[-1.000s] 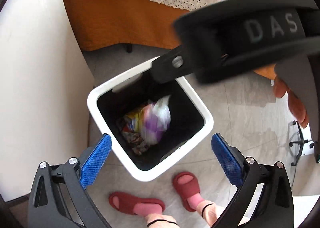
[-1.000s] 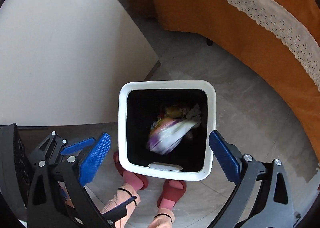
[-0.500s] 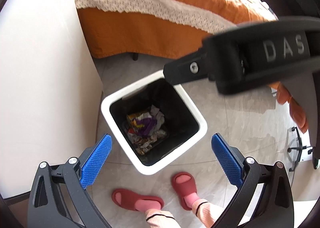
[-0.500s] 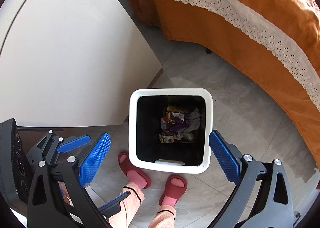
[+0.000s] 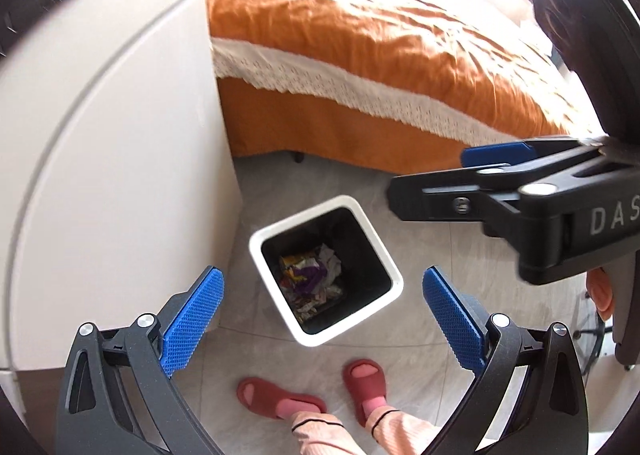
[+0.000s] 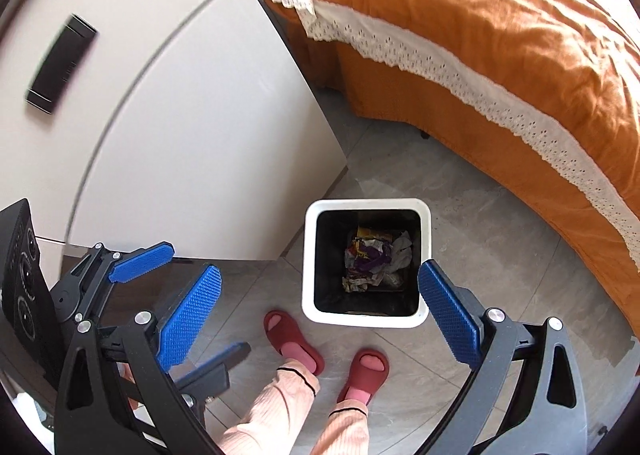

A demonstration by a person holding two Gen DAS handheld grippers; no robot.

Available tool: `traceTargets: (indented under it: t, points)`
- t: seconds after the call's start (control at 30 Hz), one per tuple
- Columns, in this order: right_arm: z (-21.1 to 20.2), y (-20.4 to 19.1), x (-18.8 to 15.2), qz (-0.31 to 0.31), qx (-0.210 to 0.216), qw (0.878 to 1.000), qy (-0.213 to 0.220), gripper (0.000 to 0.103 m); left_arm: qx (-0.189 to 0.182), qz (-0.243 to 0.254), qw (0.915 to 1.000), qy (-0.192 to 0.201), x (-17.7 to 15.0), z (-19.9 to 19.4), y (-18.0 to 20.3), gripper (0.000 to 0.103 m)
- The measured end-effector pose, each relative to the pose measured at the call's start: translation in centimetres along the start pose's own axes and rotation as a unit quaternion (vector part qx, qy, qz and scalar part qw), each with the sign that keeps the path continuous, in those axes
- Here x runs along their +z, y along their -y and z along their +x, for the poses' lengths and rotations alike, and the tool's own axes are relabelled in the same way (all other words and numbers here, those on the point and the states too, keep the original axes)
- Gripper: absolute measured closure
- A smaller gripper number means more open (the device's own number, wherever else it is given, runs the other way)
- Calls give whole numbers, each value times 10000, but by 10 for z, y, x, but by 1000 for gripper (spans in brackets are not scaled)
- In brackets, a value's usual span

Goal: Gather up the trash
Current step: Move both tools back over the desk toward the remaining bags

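Trash (image 6: pixel 376 260), a heap of crumpled wrappers, is seen at the bottom of the white bin (image 6: pixel 308 255) on the floor beside the bed (image 6: pixel 500 35), while both the left gripper (image 5: pixel 322 319) and right gripper (image 6: pixel 320 311) are held spread and empty above, so collection looks largely done

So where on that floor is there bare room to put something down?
Bare tile lies between the bin and the bed, and right of the slippers. It is tight where the bin sits close to the cabinet, with the feet just in front.
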State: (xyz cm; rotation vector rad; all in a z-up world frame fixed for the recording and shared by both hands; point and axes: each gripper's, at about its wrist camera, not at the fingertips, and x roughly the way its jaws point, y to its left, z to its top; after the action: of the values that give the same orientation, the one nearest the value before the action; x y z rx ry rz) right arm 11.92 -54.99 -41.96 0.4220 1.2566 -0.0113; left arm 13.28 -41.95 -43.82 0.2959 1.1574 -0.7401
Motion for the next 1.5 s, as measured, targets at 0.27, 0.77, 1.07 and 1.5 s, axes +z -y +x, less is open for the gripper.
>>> traceTargets:
  t: [0.27, 0.77, 1.07, 1.5]
  points:
    - [-82, -29, 4, -128, 139, 9985, 517, 5, 259, -257, 9978, 557, 13, -92, 1, 5]
    - [-193, -136, 35, -1477, 630, 9757, 1489, 5, 914, -952, 9789, 1558, 22, -245, -29, 5]
    - [-210, -199, 53, -2141, 975, 9573, 1677, 5, 1491, -1367, 9592, 1977, 8, -304, -72, 5]
    - [-193, -327, 65, -3178, 1474, 9247, 1490, 5, 2463, -2152, 9189, 2207, -42, -372, -154, 5]
